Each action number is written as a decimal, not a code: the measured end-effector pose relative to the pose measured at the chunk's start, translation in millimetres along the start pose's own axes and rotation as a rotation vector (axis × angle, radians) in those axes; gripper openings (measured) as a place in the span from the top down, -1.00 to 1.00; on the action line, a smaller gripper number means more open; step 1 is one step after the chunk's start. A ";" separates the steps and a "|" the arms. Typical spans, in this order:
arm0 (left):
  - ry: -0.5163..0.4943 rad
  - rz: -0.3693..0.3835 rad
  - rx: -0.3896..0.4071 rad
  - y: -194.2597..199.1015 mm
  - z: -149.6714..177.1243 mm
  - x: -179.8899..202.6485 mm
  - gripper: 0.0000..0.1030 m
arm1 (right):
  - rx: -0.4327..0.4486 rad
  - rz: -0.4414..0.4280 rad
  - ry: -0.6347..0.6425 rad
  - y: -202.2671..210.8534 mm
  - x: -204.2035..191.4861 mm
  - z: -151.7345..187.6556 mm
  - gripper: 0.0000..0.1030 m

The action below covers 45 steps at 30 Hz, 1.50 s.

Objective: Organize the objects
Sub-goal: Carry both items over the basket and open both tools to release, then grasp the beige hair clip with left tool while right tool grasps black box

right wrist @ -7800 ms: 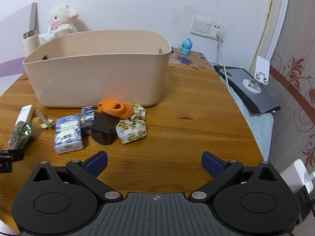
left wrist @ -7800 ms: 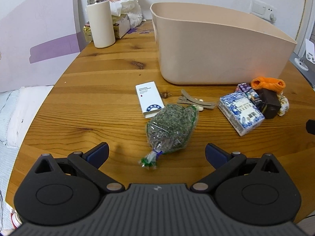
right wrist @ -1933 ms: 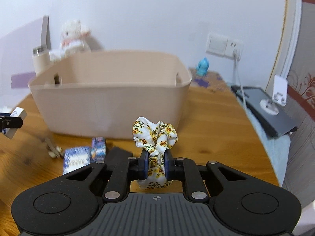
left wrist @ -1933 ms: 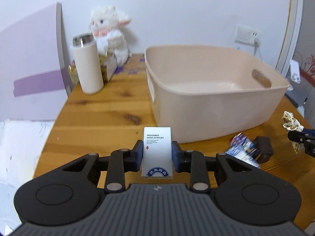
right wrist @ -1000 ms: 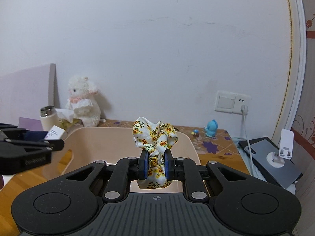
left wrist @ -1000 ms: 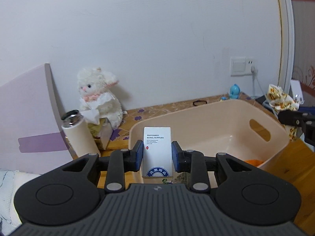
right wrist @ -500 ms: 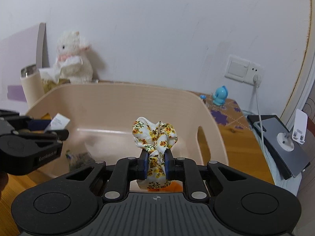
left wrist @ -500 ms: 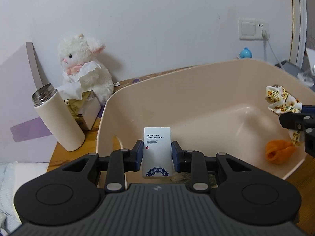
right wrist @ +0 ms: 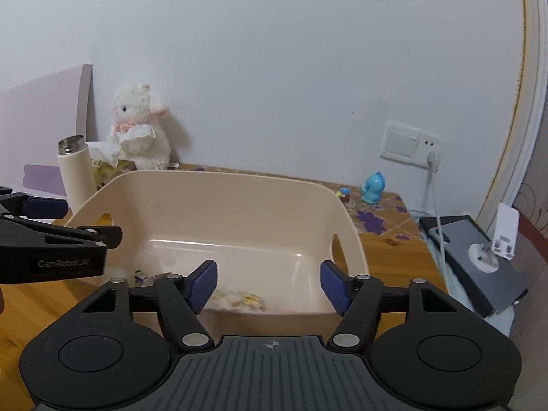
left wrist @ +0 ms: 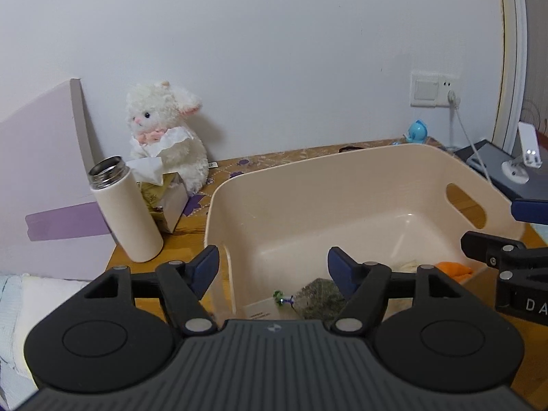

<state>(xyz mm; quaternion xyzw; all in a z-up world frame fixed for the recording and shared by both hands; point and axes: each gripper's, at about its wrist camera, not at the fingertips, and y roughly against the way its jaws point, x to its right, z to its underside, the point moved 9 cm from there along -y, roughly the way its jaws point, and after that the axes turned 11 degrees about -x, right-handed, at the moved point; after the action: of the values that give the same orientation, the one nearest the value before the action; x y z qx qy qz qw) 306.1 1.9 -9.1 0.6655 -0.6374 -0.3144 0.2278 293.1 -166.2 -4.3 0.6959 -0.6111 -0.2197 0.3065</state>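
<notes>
both grippers, left gripper and right gripper, hover above the bin, jaws wide and empty; white box and scrunchie lie inside.

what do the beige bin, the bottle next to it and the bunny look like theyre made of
Beige bin: probably moulded plastic, with a smooth, slightly glossy one-piece wall and a cut-out handle.
Bottle: likely metal, with a matte cream coating and a bare, shiny steel-looking threaded neck.
Bunny: plush fabric with fuzzy white pile and soft outlines.
</notes>
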 end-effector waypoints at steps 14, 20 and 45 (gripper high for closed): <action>-0.019 0.007 -0.048 29.5 60.9 -2.6 -0.65 | -0.065 0.013 0.002 28.5 2.5 60.1 -0.61; -0.027 0.035 -0.136 5.8 95.0 4.5 -0.65 | -0.120 0.000 0.007 16.9 -4.6 87.5 -0.66; 0.002 0.144 -0.259 -56.1 131.3 9.7 -0.63 | -0.242 -0.059 -0.046 -53.1 -16.5 110.3 -0.49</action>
<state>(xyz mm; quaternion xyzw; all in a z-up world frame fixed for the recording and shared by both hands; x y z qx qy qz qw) 252.4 9.7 -141.6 0.5834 -0.6375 -0.3762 0.3341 253.5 -163.9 -121.2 0.6664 -0.5660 -0.3167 0.3677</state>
